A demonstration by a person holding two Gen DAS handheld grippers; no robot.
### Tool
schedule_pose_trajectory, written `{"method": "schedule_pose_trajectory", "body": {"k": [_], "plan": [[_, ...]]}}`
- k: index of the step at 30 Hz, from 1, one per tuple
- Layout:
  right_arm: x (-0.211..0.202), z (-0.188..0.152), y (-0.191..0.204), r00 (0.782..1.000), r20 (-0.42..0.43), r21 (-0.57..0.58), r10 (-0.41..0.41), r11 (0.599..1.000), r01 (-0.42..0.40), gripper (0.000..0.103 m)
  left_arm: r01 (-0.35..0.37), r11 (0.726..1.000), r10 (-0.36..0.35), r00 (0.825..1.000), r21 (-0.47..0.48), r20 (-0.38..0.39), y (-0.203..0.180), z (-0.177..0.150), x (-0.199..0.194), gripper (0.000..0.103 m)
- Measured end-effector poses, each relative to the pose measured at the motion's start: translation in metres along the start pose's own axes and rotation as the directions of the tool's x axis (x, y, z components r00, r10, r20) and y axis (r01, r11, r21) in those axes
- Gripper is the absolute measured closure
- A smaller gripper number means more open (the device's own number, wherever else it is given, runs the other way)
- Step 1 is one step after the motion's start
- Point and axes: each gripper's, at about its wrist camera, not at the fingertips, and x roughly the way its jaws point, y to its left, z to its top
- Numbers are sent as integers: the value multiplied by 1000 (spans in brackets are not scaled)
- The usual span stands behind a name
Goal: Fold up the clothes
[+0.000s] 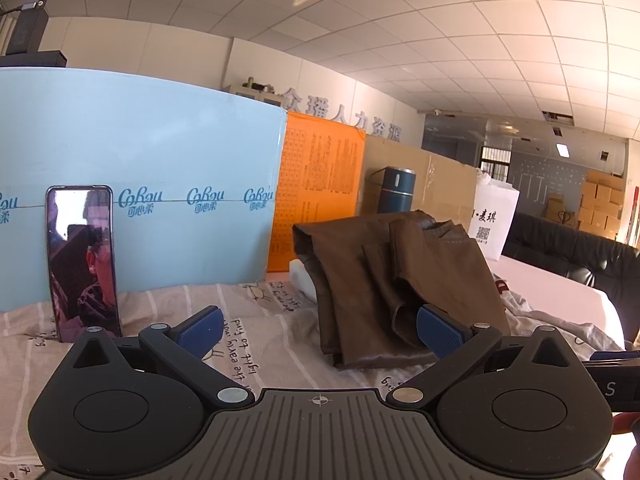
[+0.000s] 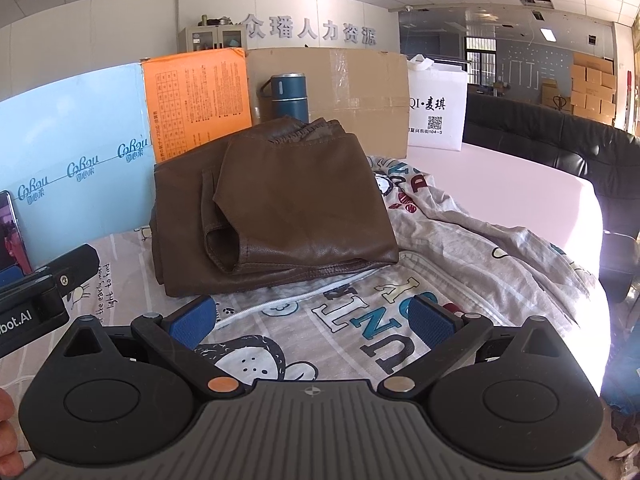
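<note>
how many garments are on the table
2: a folded brown jacket at the back, and a grey printed garment spread beside and in front of it. More may be hidden.

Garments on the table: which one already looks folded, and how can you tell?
The brown leather-look garment, lying as a compact layered stack. The grey printed garment beside and beneath it is spread out and rumpled.

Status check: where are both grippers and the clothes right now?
Left gripper open, empty, near brown jacket. Right gripper open, empty, over grey printed garment. Jacket folded, lying partly on the grey one. Phone propped at left, clear of the work.
</note>
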Motion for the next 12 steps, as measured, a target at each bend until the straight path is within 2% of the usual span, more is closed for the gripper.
{"method": "schedule_pose_trajectory", "body": {"k": [8,12], "plan": [[1,4,4,999,27,-14,-29,999,30,0,8,1000,-8,1000,7,-1,-1,0,1,0],[0,6,3,998,54,3,-16,1000,16,0,8,1000,-8,1000,-5,4,1,1,0,0]]}}
